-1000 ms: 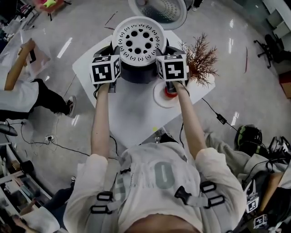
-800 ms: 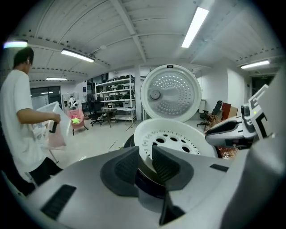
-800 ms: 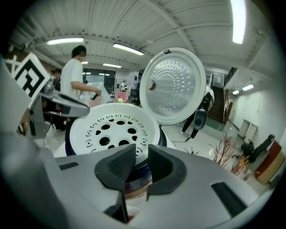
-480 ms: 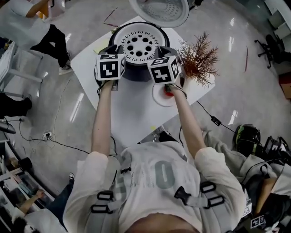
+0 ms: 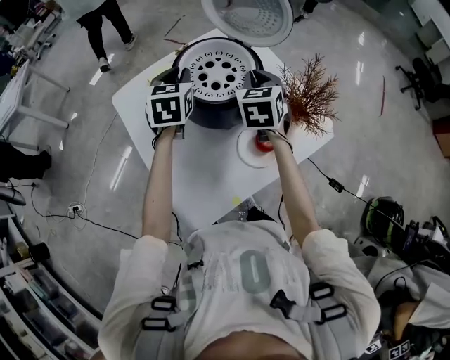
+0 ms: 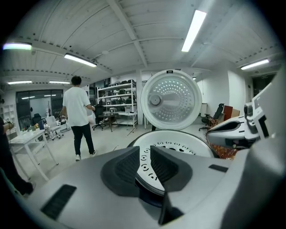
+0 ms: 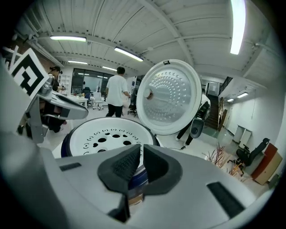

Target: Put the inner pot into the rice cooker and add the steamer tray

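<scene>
White tabletop (image 5: 204, 176) carries the dark rice cooker (image 5: 211, 118) with its lid (image 5: 247, 17) swung up behind, and the perforated steamer tray (image 5: 191, 67) sits inside the cooker's mouth. At the tray's near rim, the left gripper (image 6: 145, 154) has just been closing to a thin slit, with the rim showing beyond its tips and not pinched. The right gripper (image 7: 141, 152) has just been closing too, and its pads are almost pressed together on nothing.
</scene>
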### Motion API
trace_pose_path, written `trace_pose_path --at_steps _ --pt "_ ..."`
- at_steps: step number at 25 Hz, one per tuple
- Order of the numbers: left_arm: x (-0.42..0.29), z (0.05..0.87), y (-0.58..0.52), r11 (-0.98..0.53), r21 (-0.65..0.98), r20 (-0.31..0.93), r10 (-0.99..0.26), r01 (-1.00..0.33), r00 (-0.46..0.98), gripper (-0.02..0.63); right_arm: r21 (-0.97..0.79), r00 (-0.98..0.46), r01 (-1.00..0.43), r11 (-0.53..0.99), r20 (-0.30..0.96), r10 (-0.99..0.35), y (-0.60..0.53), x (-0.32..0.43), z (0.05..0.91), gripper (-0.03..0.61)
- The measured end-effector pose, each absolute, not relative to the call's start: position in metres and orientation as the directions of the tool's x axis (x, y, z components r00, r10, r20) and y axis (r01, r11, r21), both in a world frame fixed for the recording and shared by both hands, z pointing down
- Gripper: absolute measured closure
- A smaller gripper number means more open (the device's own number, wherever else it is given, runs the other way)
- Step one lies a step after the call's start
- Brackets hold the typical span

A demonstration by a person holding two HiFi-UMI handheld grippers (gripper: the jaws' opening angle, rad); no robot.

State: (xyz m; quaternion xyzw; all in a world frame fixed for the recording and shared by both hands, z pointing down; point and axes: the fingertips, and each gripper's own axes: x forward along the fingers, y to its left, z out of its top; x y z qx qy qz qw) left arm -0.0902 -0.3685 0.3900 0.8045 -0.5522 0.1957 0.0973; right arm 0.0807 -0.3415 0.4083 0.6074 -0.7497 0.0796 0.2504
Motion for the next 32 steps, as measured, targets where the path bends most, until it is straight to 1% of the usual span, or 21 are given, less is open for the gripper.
trace_pose_path --at_steps 3,7,12,16,18,22,24,26,30,32 --pt "-0.094 0.362 -0.364 -0.365 -0.057 0.355 -0.877 -0.929 0.323 0.54 0.18 -0.154 -0.952 0.248 0.417 -0.896 -0.341 0.079 0.383 0.549" --pt "-0.103 0.309 -0.352 -0.344 -0.064 0.228 -0.919 -0.937 0.322 0.54 0.123 -0.201 -0.962 0.242 0.276 -0.94 -0.336 0.071 0.331 0.549" --pt "-0.122 0.242 -0.325 -0.293 -0.108 0.045 -0.956 -0.95 0.29 0.541 0.069 -0.357 -0.928 0.366 0.114 -0.927 -0.321 0.041 0.275 0.552" --pt "-0.145 0.205 -0.292 -0.218 -0.114 -0.081 -0.97 -0.969 0.228 0.58 0.088 -0.443 -0.893 0.442 0.011 -0.897 -0.301 0.012 0.244 0.569" --pt "-0.157 0.195 -0.273 -0.181 -0.106 -0.132 -0.972 -0.978 0.194 0.592 0.105 -0.486 -0.87 0.481 -0.027 -0.874 -0.288 -0.005 0.234 0.569" --pt "-0.18 0.187 -0.232 -0.118 -0.095 -0.212 -0.968 -0.988 0.136 0.592 0.148 -0.559 -0.824 0.546 -0.065 -0.826 -0.261 -0.041 0.223 0.569" --pt "-0.189 0.188 -0.215 -0.083 -0.094 -0.237 -0.966 -0.992 0.103 0.592 0.167 -0.592 -0.8 0.576 -0.067 -0.803 -0.25 -0.057 0.222 0.569" --pt "-0.197 0.199 -0.202 -0.042 -0.096 -0.23 -0.971 -0.995 0.063 0.594 0.172 -0.622 -0.777 0.605 -0.066 -0.78 -0.239 -0.069 0.227 0.569" --pt "-0.211 0.246 -0.187 0.015 -0.073 -0.152 -0.988 -0.997 -0.004 0.594 0.133 -0.666 -0.744 0.655 -0.065 -0.743 -0.217 -0.083 0.255 0.569" --pt "-0.219 0.267 -0.177 0.045 -0.05 -0.109 -0.993 -0.998 -0.04 0.594 0.113 -0.686 -0.726 0.679 -0.044 -0.726 -0.209 -0.09 0.274 0.569"
